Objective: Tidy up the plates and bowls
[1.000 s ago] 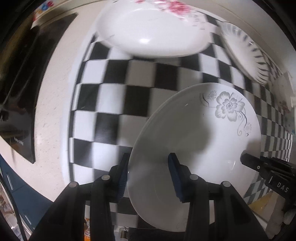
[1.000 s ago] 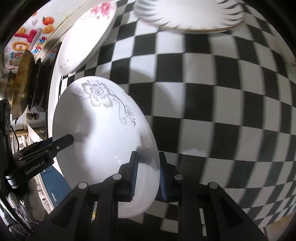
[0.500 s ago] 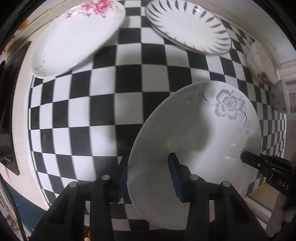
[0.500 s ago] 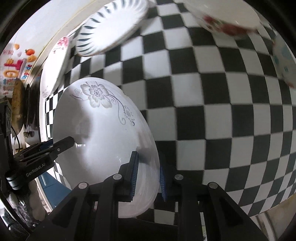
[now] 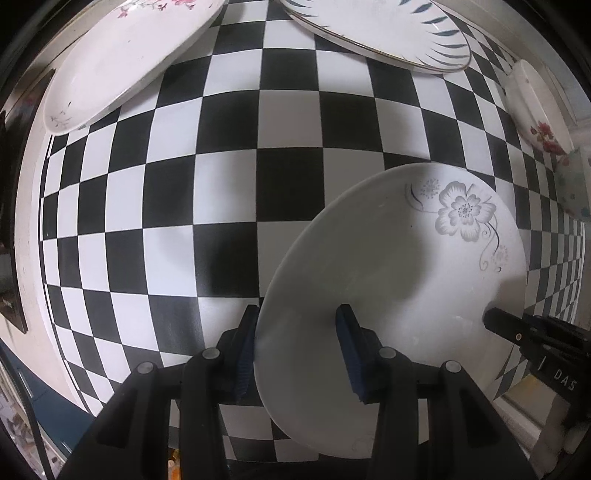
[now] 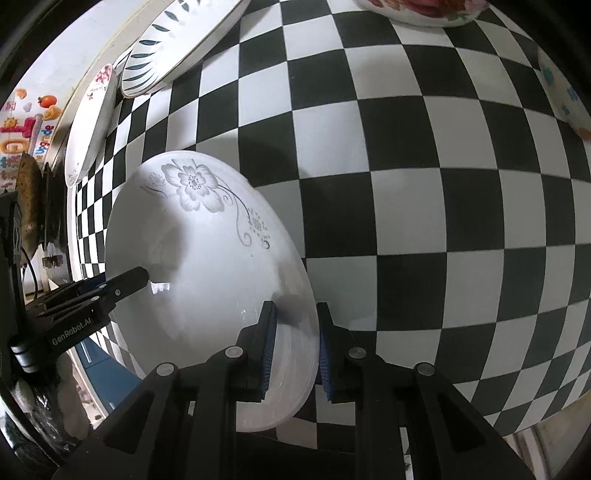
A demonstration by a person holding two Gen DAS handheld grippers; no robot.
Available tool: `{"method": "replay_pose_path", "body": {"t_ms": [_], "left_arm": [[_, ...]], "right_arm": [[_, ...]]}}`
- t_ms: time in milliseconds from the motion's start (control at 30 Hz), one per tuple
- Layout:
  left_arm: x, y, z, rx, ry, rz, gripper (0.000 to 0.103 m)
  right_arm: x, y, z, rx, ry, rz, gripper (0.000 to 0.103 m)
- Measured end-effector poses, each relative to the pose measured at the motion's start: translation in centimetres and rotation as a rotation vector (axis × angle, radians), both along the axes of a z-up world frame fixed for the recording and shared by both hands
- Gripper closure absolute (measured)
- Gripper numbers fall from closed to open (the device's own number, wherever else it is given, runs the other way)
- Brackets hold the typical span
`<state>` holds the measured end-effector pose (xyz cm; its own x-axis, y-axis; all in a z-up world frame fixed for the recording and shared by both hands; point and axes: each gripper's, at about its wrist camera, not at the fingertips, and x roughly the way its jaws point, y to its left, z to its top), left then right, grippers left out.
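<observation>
A white plate with a grey flower print (image 5: 399,266) (image 6: 207,258) is held above the checkered cloth by both grippers. My left gripper (image 5: 295,347) is shut on its left rim, one finger under and one on top. My right gripper (image 6: 293,343) is shut on its right rim; its finger shows in the left wrist view (image 5: 517,332). A pink-flower oval plate (image 5: 125,62) (image 6: 88,125) lies at the far left. A plate with blue leaf marks (image 5: 388,33) (image 6: 173,44) lies at the back.
The black-and-white checkered cloth (image 5: 229,184) (image 6: 424,184) covers the counter. A red-flowered bowl (image 5: 535,110) (image 6: 424,11) and a blue-patterned bowl (image 5: 572,184) (image 6: 565,96) stand at the right. A dark stove area (image 6: 33,199) lies at the far left.
Both grippers have carried the grey-flower plate to the right and lower over the cloth. The leaf plate and the right-hand bowls have come into view. The grips have not changed.
</observation>
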<state>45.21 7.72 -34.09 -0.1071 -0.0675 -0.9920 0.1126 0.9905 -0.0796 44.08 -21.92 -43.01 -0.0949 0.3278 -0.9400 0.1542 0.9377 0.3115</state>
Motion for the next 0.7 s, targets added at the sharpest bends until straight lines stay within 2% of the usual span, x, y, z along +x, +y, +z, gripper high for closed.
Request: {"method": "replay_pose_path", "body": {"t_ms": [267,333,500,633,700], "left_arm": [[-0.2,-0.8,0.3,0.014,-0.011,0.047,0.062],[-0.7,-4.1,-1.3,0.019,-0.012,0.055,0.062],[-2.9,-5.9,-2.5,0.02,-0.015,0.066,0.061],[-2.7,-6.3,-3.2,0.036,-0.024,0.095,0.061],[-3.0,-5.0,-2.7,0.048,-0.036,0.115,0.061]], "right_arm": [[0.6,1.6,-0.1,0.006,0.004,0.042,0.08],[0.7,1.8,-0.2,0.011,0.004,0.047,0.08],[0.8,1.0,-0.3,0.034,0.016,0.048,0.08],[0.8,0.3,-0.4,0.042,0.026,0.039,0.08],[0.8,-0.1,-0.1,0.024,0.029,0.036,0.08]]}}
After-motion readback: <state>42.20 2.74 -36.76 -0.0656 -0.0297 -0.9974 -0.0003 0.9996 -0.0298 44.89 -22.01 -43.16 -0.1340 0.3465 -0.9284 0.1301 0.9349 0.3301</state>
